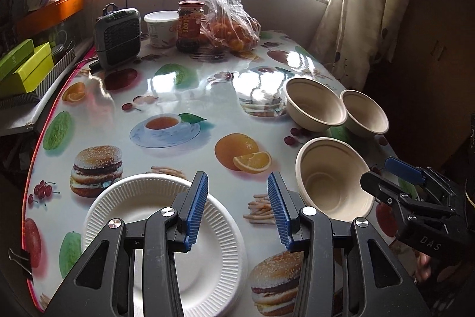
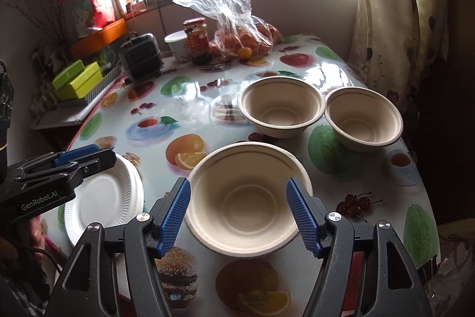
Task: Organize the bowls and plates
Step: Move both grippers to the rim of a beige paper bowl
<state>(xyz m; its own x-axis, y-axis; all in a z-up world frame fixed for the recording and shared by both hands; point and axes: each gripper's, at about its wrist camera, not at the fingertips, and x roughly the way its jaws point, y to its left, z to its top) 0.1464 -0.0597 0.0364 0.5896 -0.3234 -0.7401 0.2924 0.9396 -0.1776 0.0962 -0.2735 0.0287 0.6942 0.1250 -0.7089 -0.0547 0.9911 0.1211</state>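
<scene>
A stack of white ribbed paper plates (image 1: 154,230) lies at the near left of the table; it also shows in the right wrist view (image 2: 104,198). Three beige paper bowls stand upright on the right: a near bowl (image 2: 246,198), a far middle bowl (image 2: 280,109) and a far right bowl (image 2: 363,119). In the left wrist view they are the near bowl (image 1: 332,177), the middle bowl (image 1: 314,104) and the right bowl (image 1: 365,112). My left gripper (image 1: 237,210) is open and empty above the plates' right edge. My right gripper (image 2: 239,216) is open, its fingers either side of the near bowl.
The table (image 1: 184,97) has a glossy fruit-print cloth. At its far end stand a small grey heater (image 1: 117,37), a white tub (image 1: 161,27), a jar (image 1: 190,24) and a plastic bag of oranges (image 1: 228,25). Green boxes (image 1: 23,64) lie left. A curtain (image 2: 400,20) hangs right.
</scene>
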